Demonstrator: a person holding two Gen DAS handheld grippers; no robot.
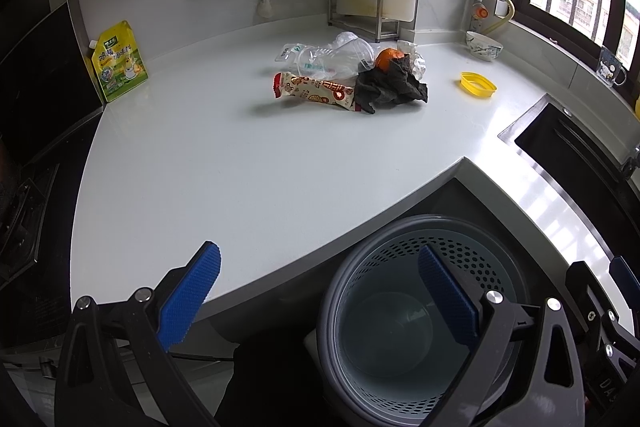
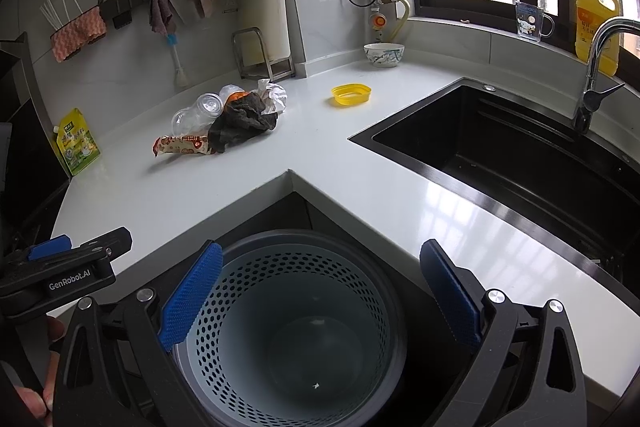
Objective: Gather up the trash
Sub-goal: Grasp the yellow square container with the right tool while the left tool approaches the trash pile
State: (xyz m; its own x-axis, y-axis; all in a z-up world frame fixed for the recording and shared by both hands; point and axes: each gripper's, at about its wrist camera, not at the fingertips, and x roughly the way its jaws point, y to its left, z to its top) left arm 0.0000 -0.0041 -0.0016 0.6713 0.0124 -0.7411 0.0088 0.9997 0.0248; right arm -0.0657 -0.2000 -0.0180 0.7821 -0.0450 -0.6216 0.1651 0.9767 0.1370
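A heap of trash lies on the white counter (image 1: 224, 155): a red-ended snack wrapper (image 1: 314, 93) (image 2: 182, 145), a clear plastic bottle (image 1: 320, 57) (image 2: 198, 113), a dark rag (image 1: 390, 87) (image 2: 242, 125), an orange (image 1: 388, 58) and crumpled white paper (image 2: 276, 95). A grey perforated bin (image 1: 404, 311) (image 2: 292, 327) stands below the counter's inner corner, with nothing in it. My left gripper (image 1: 320, 267) is open, near the counter's front edge. My right gripper (image 2: 320, 265) is open above the bin. Both are well short of the heap.
A yellow lid (image 1: 478, 83) (image 2: 351, 93) and a patterned bowl (image 2: 383, 54) sit toward the window. A black sink (image 2: 520, 147) with a tap (image 2: 600, 67) fills the right. A yellow-green pouch (image 1: 118, 61) leans by the stove (image 1: 36, 115) on the left.
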